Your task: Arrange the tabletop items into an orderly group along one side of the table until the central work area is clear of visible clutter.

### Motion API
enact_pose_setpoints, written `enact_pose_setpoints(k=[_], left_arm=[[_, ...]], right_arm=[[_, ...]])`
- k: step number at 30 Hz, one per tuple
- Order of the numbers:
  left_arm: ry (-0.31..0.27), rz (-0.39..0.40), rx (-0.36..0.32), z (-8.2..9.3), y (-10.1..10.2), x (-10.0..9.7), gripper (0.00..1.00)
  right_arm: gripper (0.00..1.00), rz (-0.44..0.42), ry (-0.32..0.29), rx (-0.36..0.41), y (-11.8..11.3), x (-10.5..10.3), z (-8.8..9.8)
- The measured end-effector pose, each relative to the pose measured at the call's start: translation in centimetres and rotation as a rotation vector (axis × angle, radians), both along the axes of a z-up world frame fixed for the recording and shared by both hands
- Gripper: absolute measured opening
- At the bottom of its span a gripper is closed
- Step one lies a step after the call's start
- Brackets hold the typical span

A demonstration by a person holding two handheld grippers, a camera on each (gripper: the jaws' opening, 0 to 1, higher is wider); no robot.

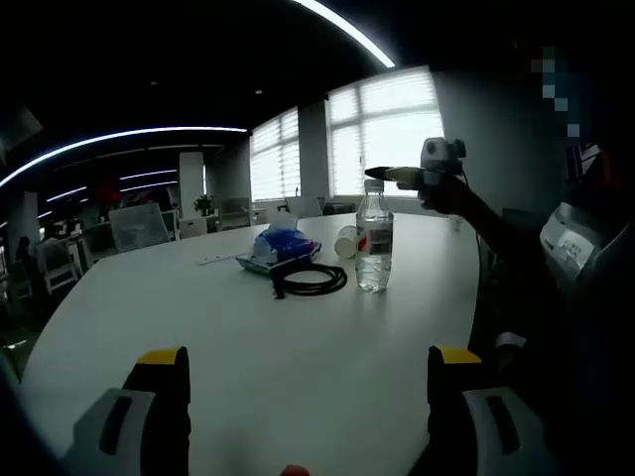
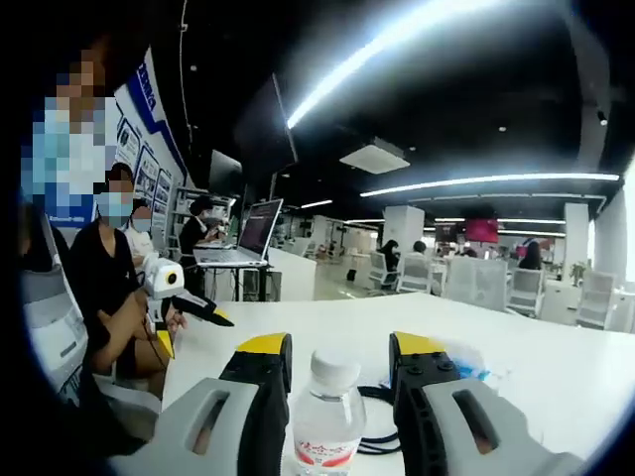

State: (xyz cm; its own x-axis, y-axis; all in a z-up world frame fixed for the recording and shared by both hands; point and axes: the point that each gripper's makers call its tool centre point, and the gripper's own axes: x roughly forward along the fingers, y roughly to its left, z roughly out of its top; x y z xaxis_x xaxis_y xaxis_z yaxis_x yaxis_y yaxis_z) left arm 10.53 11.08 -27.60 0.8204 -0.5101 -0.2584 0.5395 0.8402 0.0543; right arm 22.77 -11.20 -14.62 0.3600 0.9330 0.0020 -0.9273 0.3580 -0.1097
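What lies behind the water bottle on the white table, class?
In the left gripper view, a tipped paper cup lies just behind the water bottle, which covers part of it. The right gripper hovers at the bottle's cap.

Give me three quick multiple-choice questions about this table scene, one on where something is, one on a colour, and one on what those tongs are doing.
1. Where does the coiled black cable lie?
A. On the table beside the water bottle
B. On a chair
C. On top of the bottle

2. What colour are the tips of the left tongs?
A. Red
B. Yellow
C. Green

3. What state are the right tongs in?
A. Shut on the bottle's cap
B. Shut on the cable
C. Open, one tip on either side of the bottle's cap

Answers:
1. A, the cable rests on the white table just next to the bottle.
2. B, both tips are capped in yellow.
3. C, gaps show between the cap and each tip.
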Motion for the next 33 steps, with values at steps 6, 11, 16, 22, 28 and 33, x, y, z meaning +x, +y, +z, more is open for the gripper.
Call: enact_pose_setpoints(k=[6, 11, 16, 22, 28, 33], left_arm=[[0.001, 0.011, 0.001, 0.1, 0.1, 0.0, 1.0], [0.001, -0.006, -0.002, 0.3, -0.2, -0.2, 1.0], [0.01, -0.021, 0.007, 0.4, -0.5, -0.4, 1.0], [0.003, -0.032, 0.007, 0.8, -0.6, -0.7, 1.0], [0.007, -0.033, 0.012, 0.7, -0.6, -0.9, 1.0], [0.003, -0.027, 0.012, 1.2, -0.4, -1.2, 1.0]], right_arm=[[0.38, 0.123, 0.02, -0.025, 0.1, 0.0, -0.5], [0.4, 0.311, 0.051, -0.005, 0.2, -0.9, -0.9], [0.41, 0.397, 0.021, -0.004, -0.2, -0.7, -1.0], [0.44, 0.482, 0.03, -0.009, -0.3, -0.8, -1.6], [0.43, 0.576, 0.024, -0.035, -0.2, -1.5, -2.2], [0.43, 0.7, 0.003, -0.056, -0.1, -2.1, -2.0]])
